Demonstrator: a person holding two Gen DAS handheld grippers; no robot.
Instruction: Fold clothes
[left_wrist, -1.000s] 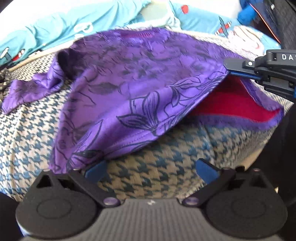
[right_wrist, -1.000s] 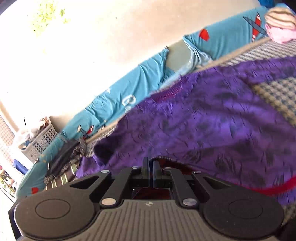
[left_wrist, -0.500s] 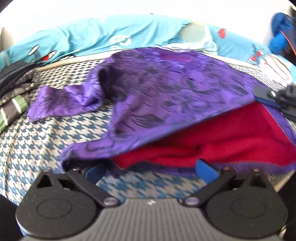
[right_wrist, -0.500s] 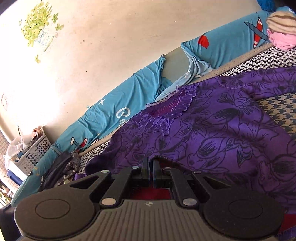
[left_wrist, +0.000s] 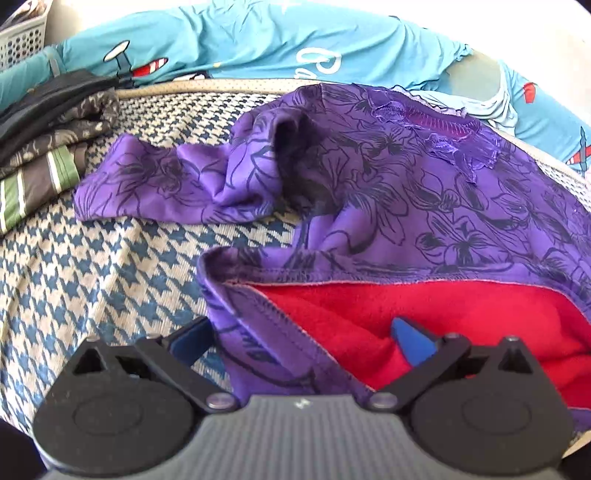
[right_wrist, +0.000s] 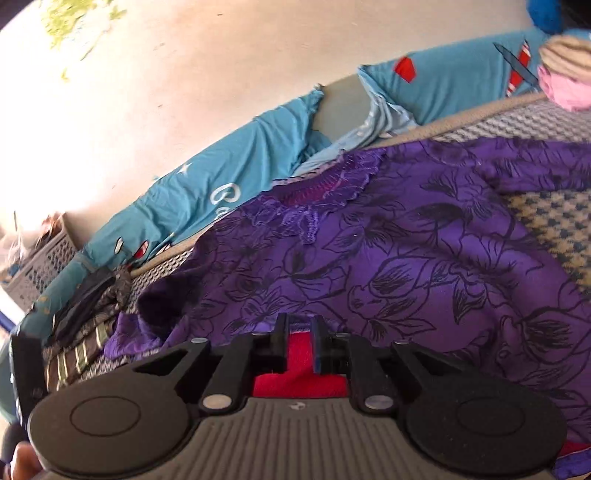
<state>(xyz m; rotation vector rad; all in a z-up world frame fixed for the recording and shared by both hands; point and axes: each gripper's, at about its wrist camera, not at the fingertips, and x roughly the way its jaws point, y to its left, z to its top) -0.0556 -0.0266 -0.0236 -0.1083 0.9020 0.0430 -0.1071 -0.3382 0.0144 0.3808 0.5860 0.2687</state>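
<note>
A purple flower-print garment (left_wrist: 443, 192) with a red fleece lining (left_wrist: 406, 306) lies spread on the houndstooth bed cover (left_wrist: 92, 277), one sleeve trailing left. My left gripper (left_wrist: 301, 341) is open, and the garment's bottom hem corner lies between its blue pads (left_wrist: 192, 339). In the right wrist view the same garment (right_wrist: 424, 258) fills the middle, neckline towards the wall. My right gripper (right_wrist: 299, 345) sits at the hem with its jaws parted only a little, and red lining shows in the narrow gap.
A pile of folded dark and striped clothes (left_wrist: 48, 147) sits at the bed's left edge. Blue printed pillows (left_wrist: 258, 40) line the wall behind. A white plastic basket (right_wrist: 40, 266) stands beyond the bed, and pink and beige clothes (right_wrist: 565, 85) lie at the far right.
The lifted garment has come down onto the bed. My left gripper has moved in over the hem corner. My right gripper's jaws, pressed together before, now stand slightly apart.
</note>
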